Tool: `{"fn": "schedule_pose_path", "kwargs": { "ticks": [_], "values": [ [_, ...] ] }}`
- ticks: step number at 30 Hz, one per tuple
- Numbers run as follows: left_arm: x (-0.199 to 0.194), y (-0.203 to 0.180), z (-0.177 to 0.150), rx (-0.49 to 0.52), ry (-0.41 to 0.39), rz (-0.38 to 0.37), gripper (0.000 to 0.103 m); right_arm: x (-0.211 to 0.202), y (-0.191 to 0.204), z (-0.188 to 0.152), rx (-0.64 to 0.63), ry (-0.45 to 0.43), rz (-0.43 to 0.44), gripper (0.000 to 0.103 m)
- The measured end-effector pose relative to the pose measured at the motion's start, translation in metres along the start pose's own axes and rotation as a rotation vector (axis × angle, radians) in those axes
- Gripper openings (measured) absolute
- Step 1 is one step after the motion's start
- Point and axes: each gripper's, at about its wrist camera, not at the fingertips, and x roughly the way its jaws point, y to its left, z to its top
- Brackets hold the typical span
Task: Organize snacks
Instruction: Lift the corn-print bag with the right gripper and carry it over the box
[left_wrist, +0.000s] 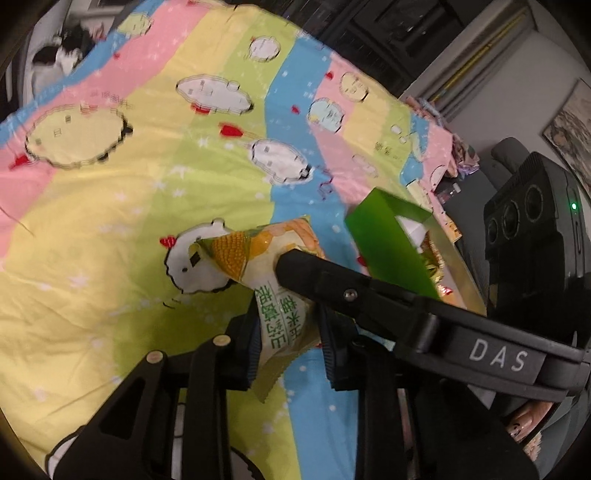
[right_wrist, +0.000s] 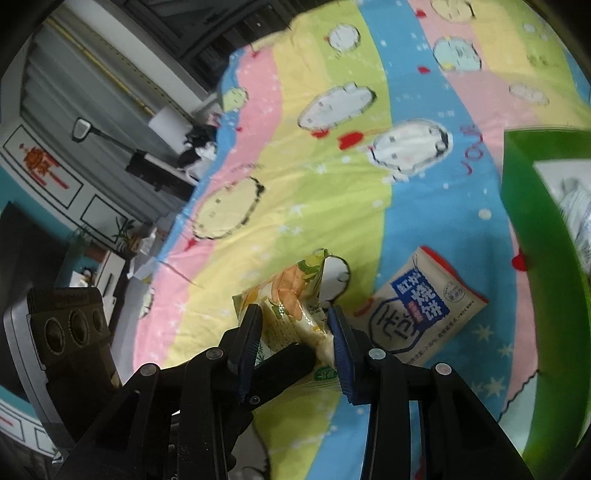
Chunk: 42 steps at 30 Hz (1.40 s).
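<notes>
Left wrist view: left gripper (left_wrist: 288, 339) clamps the corn snack packet (left_wrist: 258, 258) over the striped bedsheet (left_wrist: 110, 221).
Right gripper (right_wrist: 293, 332): clenched on the same packet.
Right: blue-labelled biscuit packet (right_wrist: 421, 306), then green box (right_wrist: 535, 240).

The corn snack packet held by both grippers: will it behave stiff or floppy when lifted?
Probably floppy: the corn packet looks creased and bent between the left gripper and right gripper. Likely light, as thin film. Its glossy surface may slip, though both grippers are shut on it.
</notes>
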Motion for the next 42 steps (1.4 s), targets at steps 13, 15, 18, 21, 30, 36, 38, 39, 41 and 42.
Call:
{"fn": "schedule_pose_path", "kwargs": {
  "ticks": [13,15,18,21,30,36,38,39,41,42],
  "values": [
    [-0.035,-0.054,0.008,0.126,-0.09,-0.049,0.026,-0.071,0.025,-0.002,-0.035,-0.163,-0.028,0.04],
    [-0.034,-0.067,0.01,0.152,-0.092,-0.066,0.026,-0.085,0.021,-0.002,-0.03,-0.194,-0.042,0.04],
    [-0.03,-0.088,0.013,0.187,-0.083,-0.084,0.026,-0.102,0.012,-0.002,-0.01,-0.223,-0.059,0.04],
    [-0.023,-0.111,0.015,0.229,-0.078,-0.108,0.026,-0.123,-0.003,-0.002,0.013,-0.261,-0.073,0.04],
    [0.009,-0.167,0.017,0.317,-0.03,-0.171,0.026,-0.17,-0.051,-0.003,0.086,-0.338,-0.125,0.04],
    [0.036,-0.196,0.019,0.348,0.022,-0.195,0.026,-0.186,-0.085,-0.002,0.159,-0.363,-0.146,0.04],
    [0.045,-0.202,0.018,0.357,0.041,-0.199,0.026,-0.19,-0.096,-0.003,0.182,-0.366,-0.15,0.04],
    [0.051,-0.206,0.018,0.359,0.053,-0.202,0.026,-0.192,-0.102,-0.003,0.198,-0.366,-0.153,0.04],
    [0.061,-0.212,0.017,0.363,0.075,-0.208,0.026,-0.194,-0.113,-0.005,0.221,-0.363,-0.16,0.04],
    [0.065,-0.215,0.015,0.365,0.087,-0.211,0.026,-0.195,-0.119,-0.005,0.233,-0.361,-0.163,0.04]
  ]
}}
